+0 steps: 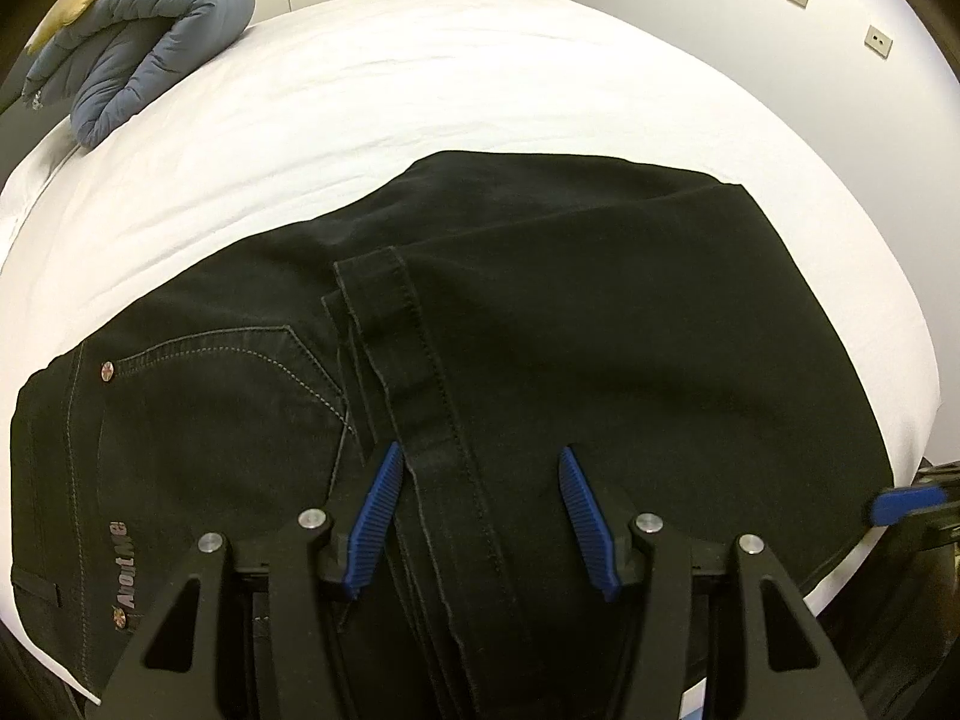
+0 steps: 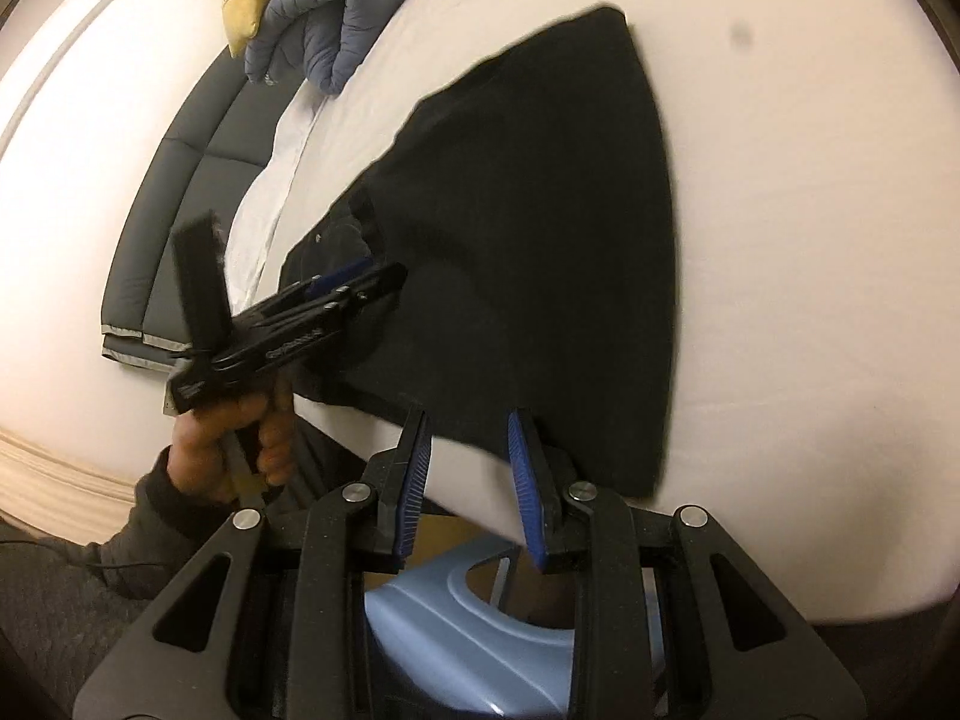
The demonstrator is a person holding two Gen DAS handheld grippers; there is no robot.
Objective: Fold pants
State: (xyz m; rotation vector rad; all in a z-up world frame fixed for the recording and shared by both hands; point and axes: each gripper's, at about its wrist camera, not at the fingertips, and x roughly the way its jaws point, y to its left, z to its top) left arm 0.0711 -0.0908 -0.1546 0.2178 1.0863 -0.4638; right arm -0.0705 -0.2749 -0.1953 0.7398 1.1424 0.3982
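The black pants (image 1: 540, 330) lie folded on the white bed (image 1: 420, 90). The leg hems lie over the seat, next to a back pocket (image 1: 228, 396). My left gripper (image 1: 480, 468) is open, its blue pads on either side of the hem band, just above the cloth. It also shows in the right wrist view (image 2: 336, 282), held over the pants' left part. My right gripper (image 2: 468, 438) is open at the pants' near folded edge (image 2: 540, 240) by the bed's edge, holding nothing. One of its blue fingertips (image 1: 900, 507) shows at the right in the left wrist view.
A folded grey-blue quilt (image 1: 150, 42) and a yellow pillow (image 2: 246, 0) lie at the head of the bed. A dark padded mat (image 2: 180, 228) lies on the floor beside the bed. A light blue plastic stool (image 2: 480, 648) stands below my right gripper. White wall with sockets (image 1: 879, 39) at right.
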